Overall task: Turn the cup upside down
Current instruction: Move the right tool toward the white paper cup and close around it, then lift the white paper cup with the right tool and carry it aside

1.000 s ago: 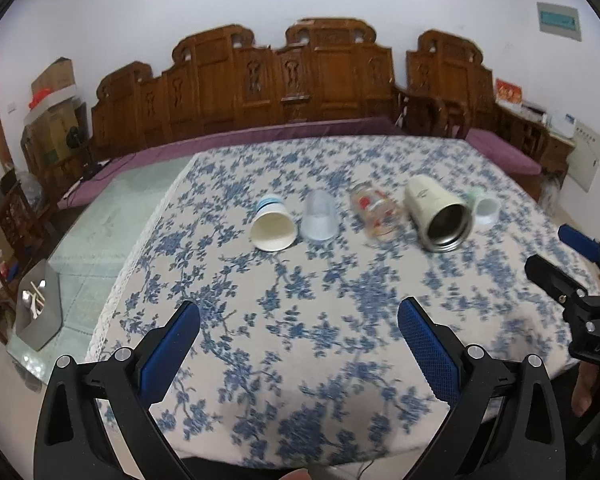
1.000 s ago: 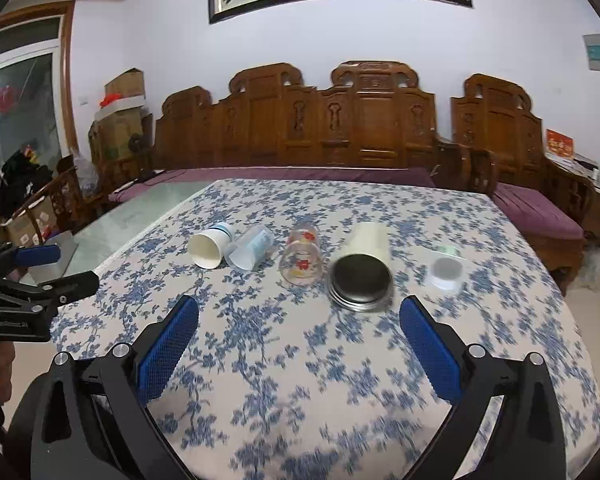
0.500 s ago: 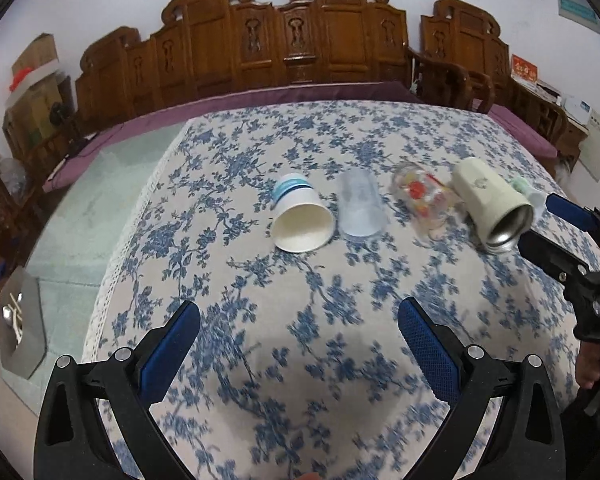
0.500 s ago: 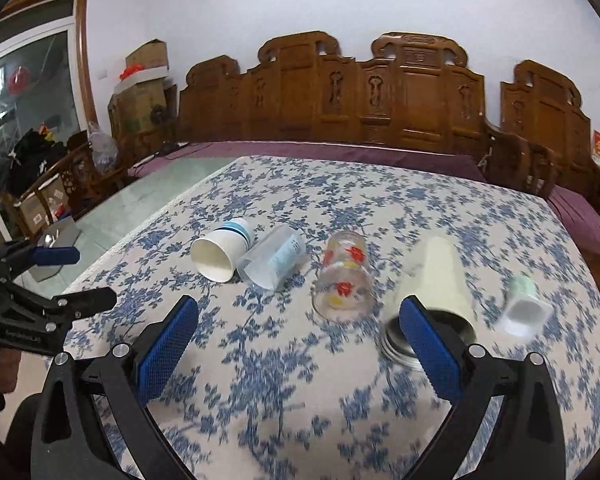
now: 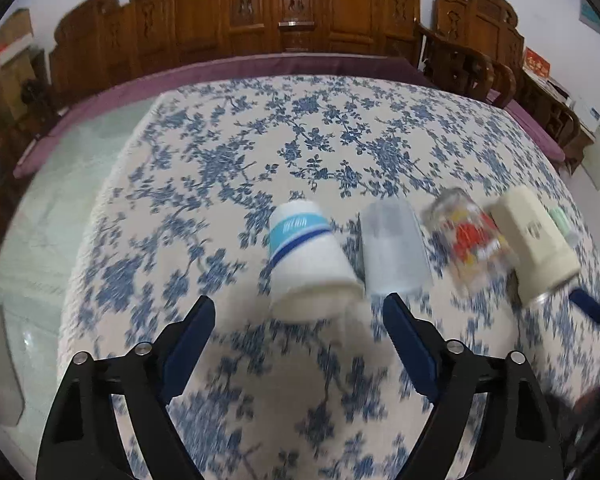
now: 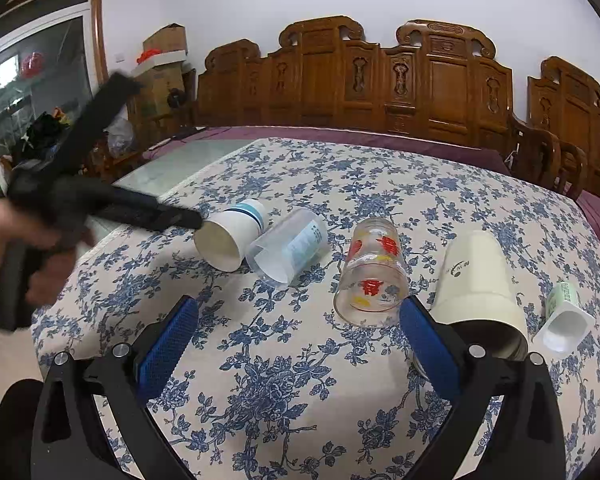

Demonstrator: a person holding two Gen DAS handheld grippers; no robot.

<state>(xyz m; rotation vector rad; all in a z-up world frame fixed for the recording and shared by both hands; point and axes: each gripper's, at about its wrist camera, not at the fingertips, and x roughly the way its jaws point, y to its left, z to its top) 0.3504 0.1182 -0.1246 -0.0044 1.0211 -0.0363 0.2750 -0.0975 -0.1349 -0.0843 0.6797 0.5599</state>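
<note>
Counter [image 6: 284,384]: covered by a cream cloth printed with blue flowers; carries five vessels in a row, all lying on their sides.

1. White paper cup with light-blue and dark-blue bands [image 5: 308,256] [image 6: 230,236]: leftmost in the row, mouth toward the cameras, touching or just beside item 2.
2. Translucent plastic cup with a pale printed label [image 5: 394,250] [image 6: 288,246]: on its side, mouth toward the near edge.
3. Clear glass tumbler with red and yellow flower prints [image 5: 470,240] [image 6: 374,276]: on its side, apart from item 2.
4. Cream cylindrical mug with a metal-lined mouth [image 5: 534,240] [image 6: 478,284]: on its side, near item 3.
5. Small white plastic pot with a green label [image 6: 566,316]: rightmost, on its side; blurred in the left view.

Left gripper [image 5: 298,330]: blue-padded jaws spread wide, holding nothing, low over the cloth just short of the paper cup's mouth. In the right wrist view it is motion-blurred, one dark finger reaching to the rim of the paper cup; contact cannot be told.

Right gripper [image 6: 298,346]: jaws spread wide, holding nothing, above the cloth in front of the glass tumbler, its right pad overlapping the cream mug's mouth.

Background: carved wooden bench [image 6: 380,80] along a white wall.
</note>
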